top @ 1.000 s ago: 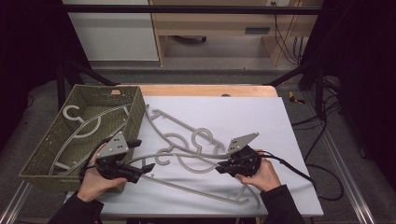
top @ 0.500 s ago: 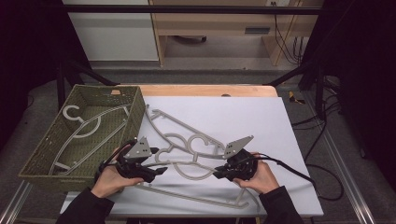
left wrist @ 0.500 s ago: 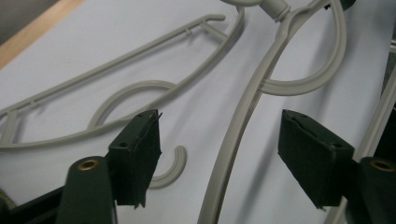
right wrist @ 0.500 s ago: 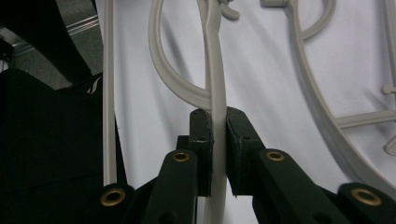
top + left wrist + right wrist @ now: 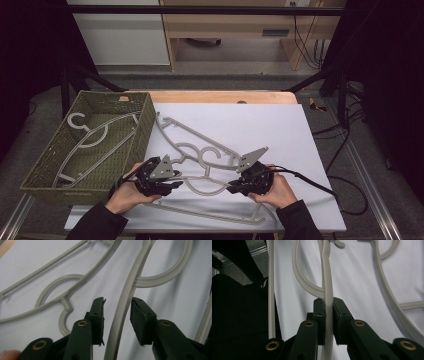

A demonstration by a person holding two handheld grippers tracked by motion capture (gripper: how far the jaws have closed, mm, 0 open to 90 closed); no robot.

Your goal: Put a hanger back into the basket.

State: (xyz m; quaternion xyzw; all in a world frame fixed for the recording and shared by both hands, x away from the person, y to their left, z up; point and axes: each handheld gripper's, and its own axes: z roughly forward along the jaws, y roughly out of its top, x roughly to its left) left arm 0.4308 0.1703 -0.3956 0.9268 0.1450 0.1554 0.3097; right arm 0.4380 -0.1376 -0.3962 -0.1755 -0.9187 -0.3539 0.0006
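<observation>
While pinching a grey hanger (image 5: 327,277) tight, right gripper (image 5: 239,188) down at 5 o'clock on the white table (image 5: 280,130). Left gripper (image 5: 117,315) at 7 o'clock, jaws just been closing, hanger arm between, small gaps each side. Basket (image 5: 145,125) farther off at 10 o'clock.

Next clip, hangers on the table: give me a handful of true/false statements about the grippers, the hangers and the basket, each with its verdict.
1. The right gripper is clamped on a grey hanger. True.
2. The left gripper pads already press the hanger arm. False: the jaws have just been closing, with gaps on both sides of the arm.
3. The wicker basket is empty. False: a hanger lies inside.
4. The basket sits at the table's left. True.
</observation>
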